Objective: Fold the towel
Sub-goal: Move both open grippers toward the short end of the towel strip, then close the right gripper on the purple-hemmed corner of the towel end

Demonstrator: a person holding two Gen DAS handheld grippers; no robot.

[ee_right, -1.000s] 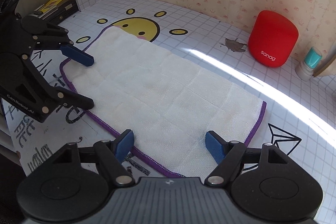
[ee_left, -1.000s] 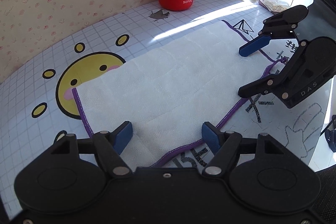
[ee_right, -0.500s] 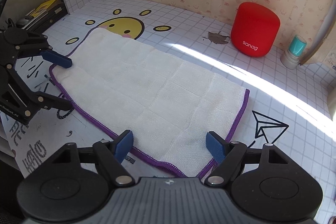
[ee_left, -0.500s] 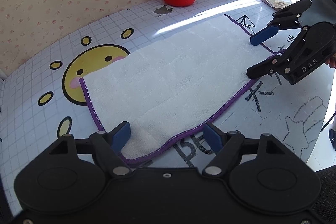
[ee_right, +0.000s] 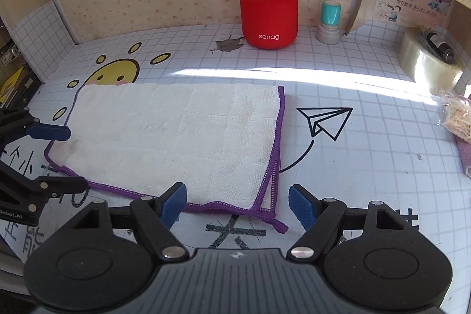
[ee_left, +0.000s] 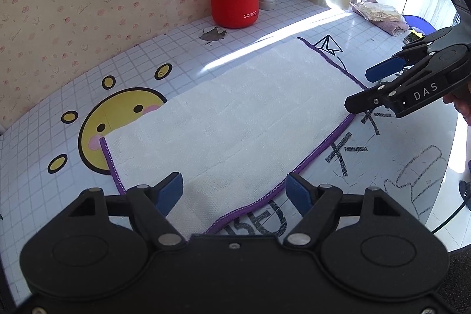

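A white towel (ee_left: 229, 119) with a purple hem lies flat on the tiled tabletop, doubled over, with two hem layers showing at its near right corner (ee_right: 269, 208). My left gripper (ee_left: 234, 187) hovers open over the towel's near left corner, its blue pads clear of the cloth. In the right wrist view the left gripper (ee_right: 59, 159) stands at the towel's left end. My right gripper (ee_right: 237, 194) is open just above the near right corner, with nothing pressed between its pads. From the left wrist view the right gripper (ee_left: 363, 90) sits just off the towel's right edge.
A red speaker (ee_right: 269, 16) and a teal-capped bottle (ee_right: 329, 19) stand against the back wall. A roll of tape (ee_right: 426, 64) and a snack bag (ee_right: 456, 119) lie at the far right. The table (ee_left: 412, 190) ends close to me.
My right gripper has rolled level and drawn back off the towel to its near right corner. The left gripper shifted slightly towards the near left corner. The towel has not moved.
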